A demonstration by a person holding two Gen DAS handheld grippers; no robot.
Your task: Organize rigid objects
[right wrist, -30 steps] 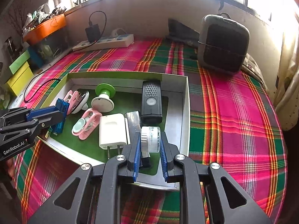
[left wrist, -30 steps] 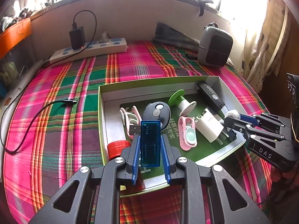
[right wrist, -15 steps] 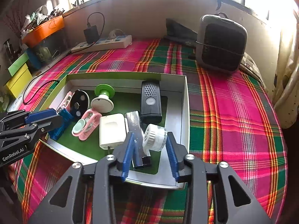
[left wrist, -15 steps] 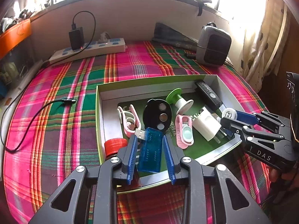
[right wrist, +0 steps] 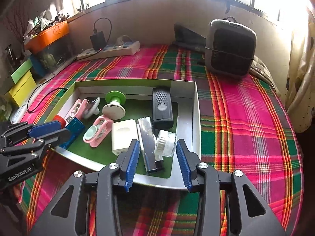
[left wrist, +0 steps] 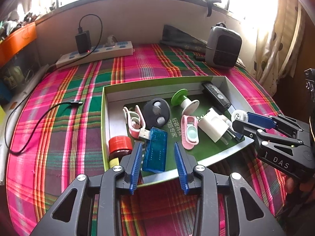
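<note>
My left claw (left wrist: 158, 163) hangs over the near edge of the box (left wrist: 105, 106), which lies on the plaid-covered surface (left wrist: 59, 102). Its jaws are opening, at a middling width. The blue USB stick (left wrist: 155, 150) lies between the blue pads (left wrist: 135, 163) on the box floor, close against the left pad and clear of the right one; I cannot tell whether the left pad touches it. The metal plug of the stick points toward the far left of the box.

My right claw (right wrist: 157, 164) hangs over the near right corner of the box. Its jaws are also opening, at a middling width. The small white jar (right wrist: 166, 143) lies tilted between the pads, leaning on the silver lighter (right wrist: 146, 135); neither pad presses on it.

Contents of the box:
- Near left corner: red-capped bottle (left wrist: 120, 147), upright.
- Left side: pink clip (left wrist: 133, 121) and black round case (left wrist: 156, 112).
- Middle: green and white spool (left wrist: 184, 101), pink and teal clip (left wrist: 190, 131), white charger plug (left wrist: 213, 126).
- Far right corner: black remote (right wrist: 162, 106), lying flat.

At the far edge of the surface stand a power strip (left wrist: 94, 54) with a black adapter (left wrist: 83, 41) plugged in, and a grey and black heater (right wrist: 230, 47). A loose black cable (left wrist: 39, 122) lies on the cloth left of the box.
</note>
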